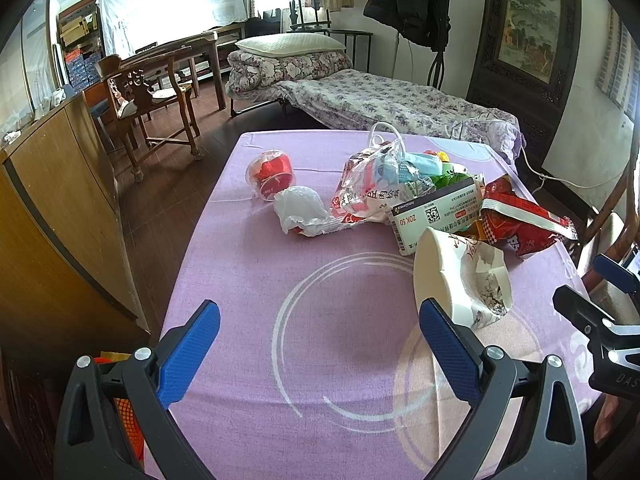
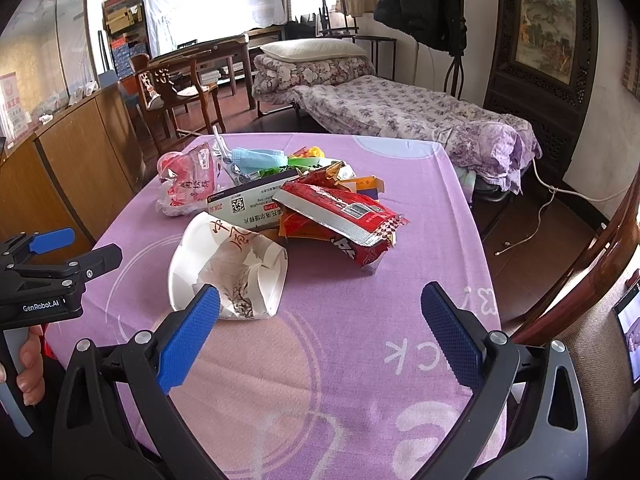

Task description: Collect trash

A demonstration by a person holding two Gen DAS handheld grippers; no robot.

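Both the left gripper (image 1: 320, 344) and right gripper (image 2: 320, 332) hover with jaws spread, holding nothing. Just beyond lies the paper bowl (image 2: 228, 268); behind it, wrappers and a box (image 2: 256, 204) are heaped mid-desk (image 2: 420, 220). Seemingly nothing is collected yet.

1. A folding bed (image 1: 384, 100) with a flowered sheet stands behind the table; a white pillow (image 1: 290, 45) lies on a rolled quilt.
2. The floor (image 1: 168, 184) is dark wood.
3. A carved wooden chair (image 1: 152, 96) stands near a long wooden table (image 1: 200, 46).
4. Bright daylight comes through a white curtain (image 1: 176, 0).
5. A dark coat (image 1: 408, 0) hangs beside a framed landscape painting (image 1: 528, 20).
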